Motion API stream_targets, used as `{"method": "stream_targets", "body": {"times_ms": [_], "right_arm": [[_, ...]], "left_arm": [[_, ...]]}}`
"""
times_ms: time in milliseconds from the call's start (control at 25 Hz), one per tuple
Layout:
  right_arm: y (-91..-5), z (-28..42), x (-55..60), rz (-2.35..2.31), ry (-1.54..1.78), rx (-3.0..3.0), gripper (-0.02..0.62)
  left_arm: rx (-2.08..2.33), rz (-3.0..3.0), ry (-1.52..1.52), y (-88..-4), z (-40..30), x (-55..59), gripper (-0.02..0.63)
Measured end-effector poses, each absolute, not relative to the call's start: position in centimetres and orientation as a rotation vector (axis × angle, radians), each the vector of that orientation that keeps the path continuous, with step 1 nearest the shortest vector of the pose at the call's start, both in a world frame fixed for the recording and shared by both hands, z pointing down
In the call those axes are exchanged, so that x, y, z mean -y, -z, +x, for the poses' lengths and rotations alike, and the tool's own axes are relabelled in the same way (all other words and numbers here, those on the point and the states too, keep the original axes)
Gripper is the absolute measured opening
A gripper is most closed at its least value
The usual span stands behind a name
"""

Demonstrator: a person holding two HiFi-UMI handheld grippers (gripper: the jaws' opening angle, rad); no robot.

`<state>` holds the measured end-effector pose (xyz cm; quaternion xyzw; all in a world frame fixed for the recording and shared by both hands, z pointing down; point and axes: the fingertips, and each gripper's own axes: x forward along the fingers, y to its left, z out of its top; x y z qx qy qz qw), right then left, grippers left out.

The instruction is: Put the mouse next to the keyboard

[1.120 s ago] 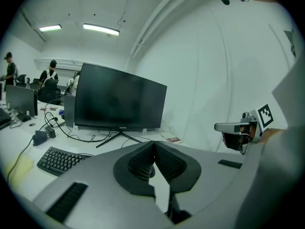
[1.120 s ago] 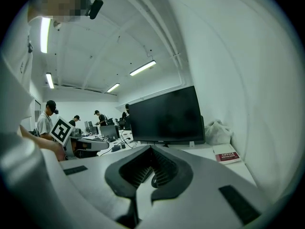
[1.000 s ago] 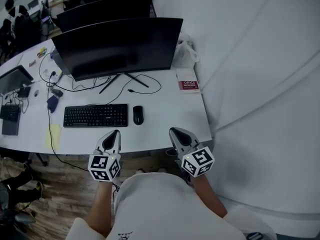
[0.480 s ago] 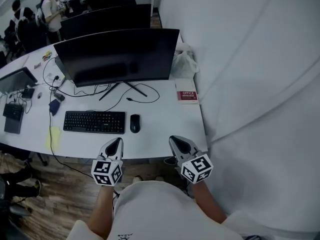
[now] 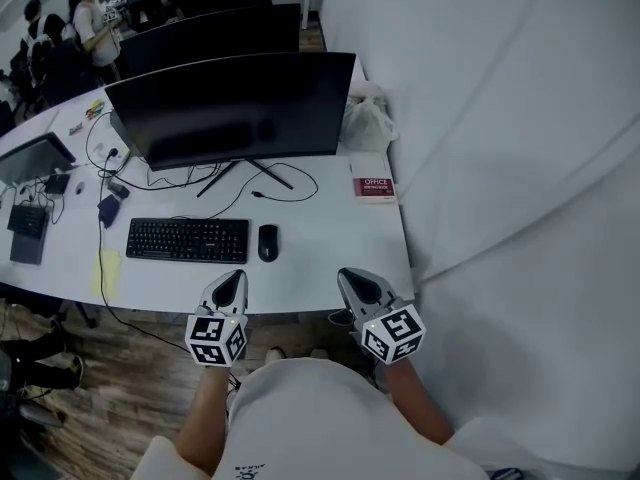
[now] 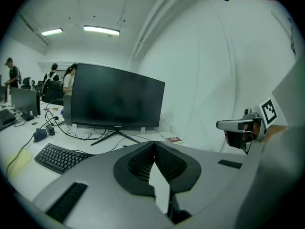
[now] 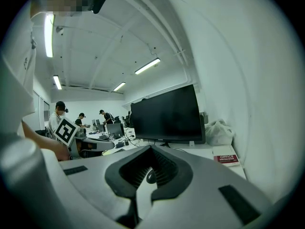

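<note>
mouse [image 5: 268, 242] | just beside keyboard [image 5: 188, 240] | left tongs [image 5: 231, 280] closed, empty | right tongs [image 5: 352, 278] closed, empty

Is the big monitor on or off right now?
Off or asleep: the monitor screen is uniformly black in all three views, showing no image.

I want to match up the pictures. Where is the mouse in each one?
Head view: mouse mid-desk, right of the keyboard.
Left gripper view: not visible.
Right gripper view: mouse low centre, small and dark.
Shared landmark: the monitor.
</note>
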<state>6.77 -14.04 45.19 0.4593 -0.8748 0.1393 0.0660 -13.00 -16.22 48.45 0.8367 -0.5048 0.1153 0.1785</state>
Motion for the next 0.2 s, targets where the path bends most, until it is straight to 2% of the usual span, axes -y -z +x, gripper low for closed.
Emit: {"method": "stream_targets", "body": {"times_ms": [200], "right_arm": [[-44.92,6.8,14.28,1.393,-0.413,2.631,0.018]], "left_arm": [[1.447,2.359,-0.339,-48.37,-13.15,16.59,0.011]]}}
